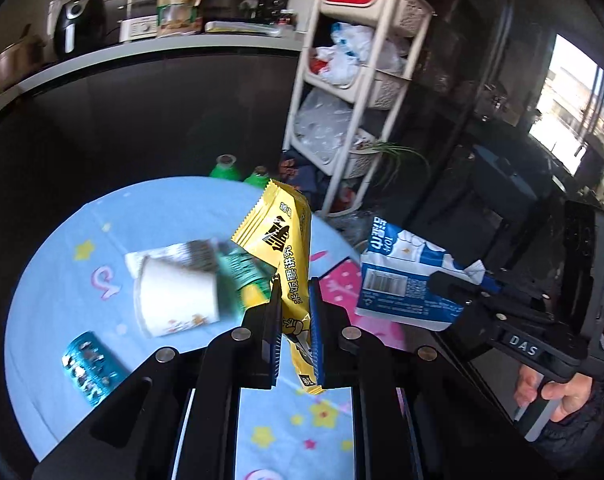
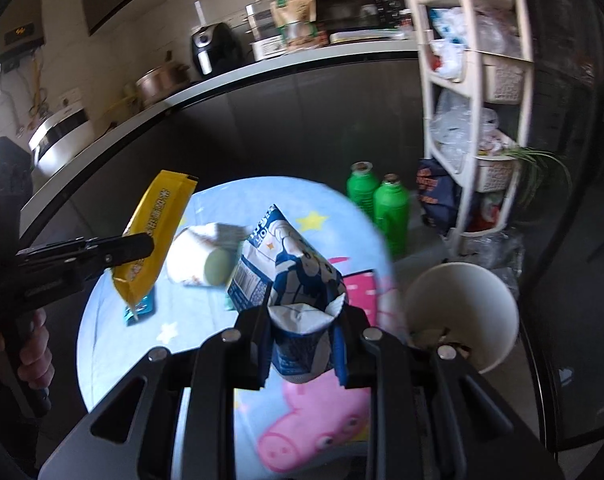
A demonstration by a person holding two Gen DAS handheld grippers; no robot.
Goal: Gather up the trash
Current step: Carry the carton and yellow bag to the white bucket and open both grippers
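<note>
My left gripper (image 1: 297,294) is shut on a yellow snack wrapper (image 1: 284,240) and holds it above the round blue-clothed table (image 1: 54,280); the wrapper also shows in the right wrist view (image 2: 154,224). My right gripper (image 2: 302,312) is shut on a crumpled blue and white milk carton (image 2: 294,276), also in the left wrist view (image 1: 405,280). On the table lie a tipped white paper cup (image 1: 174,296) with a green wrapper (image 1: 242,276) at it, and a teal foil packet (image 1: 88,362).
A white bin (image 2: 461,312) stands at the table's right edge. Two green bottles (image 2: 381,204) stand on the floor behind the table, next to a white shelf rack (image 2: 481,92) with bags. A dark counter (image 1: 142,92) with appliances runs behind.
</note>
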